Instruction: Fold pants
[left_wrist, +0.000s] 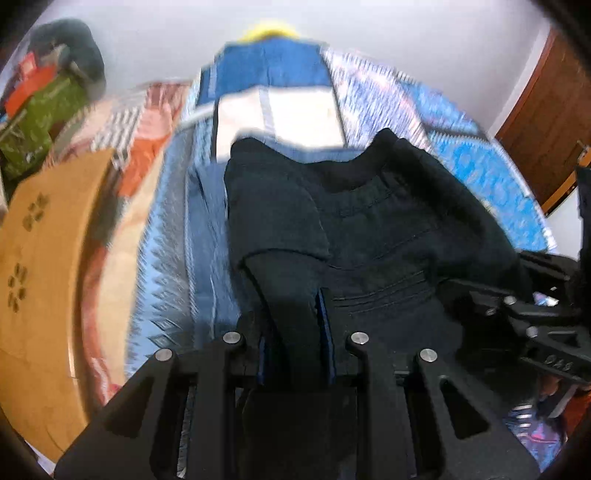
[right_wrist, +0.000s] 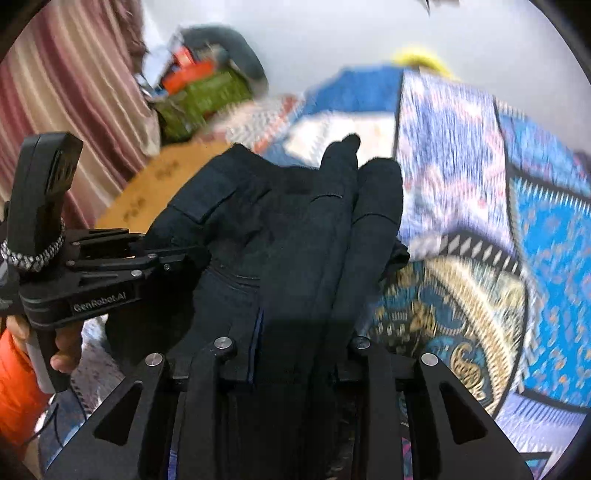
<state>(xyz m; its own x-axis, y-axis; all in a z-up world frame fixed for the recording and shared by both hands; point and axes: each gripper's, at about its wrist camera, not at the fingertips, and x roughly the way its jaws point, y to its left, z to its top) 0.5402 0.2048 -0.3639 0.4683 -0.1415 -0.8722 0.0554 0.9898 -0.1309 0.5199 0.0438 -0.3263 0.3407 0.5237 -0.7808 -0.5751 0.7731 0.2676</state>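
Note:
The dark navy pants (left_wrist: 373, 236) lie bunched on a blue patterned bedspread (left_wrist: 476, 170), waistband toward the far side. My left gripper (left_wrist: 295, 325) is shut on a fold of the pants' left edge, and the cloth runs up between its fingers. In the right wrist view the pants (right_wrist: 295, 229) hang in thick folds from my right gripper (right_wrist: 299, 350), which is shut on them. The left gripper (right_wrist: 173, 258) also shows there at the left, clamped on the pants' edge. The right gripper's body (left_wrist: 546, 317) shows at the right of the left wrist view.
A wooden headboard or panel (left_wrist: 40, 266) stands at the left of the bed. A pile of bags and boxes (left_wrist: 40, 103) sits at the far left. A wooden door (left_wrist: 546, 118) is at the right. A striped curtain (right_wrist: 70, 92) hangs at the left.

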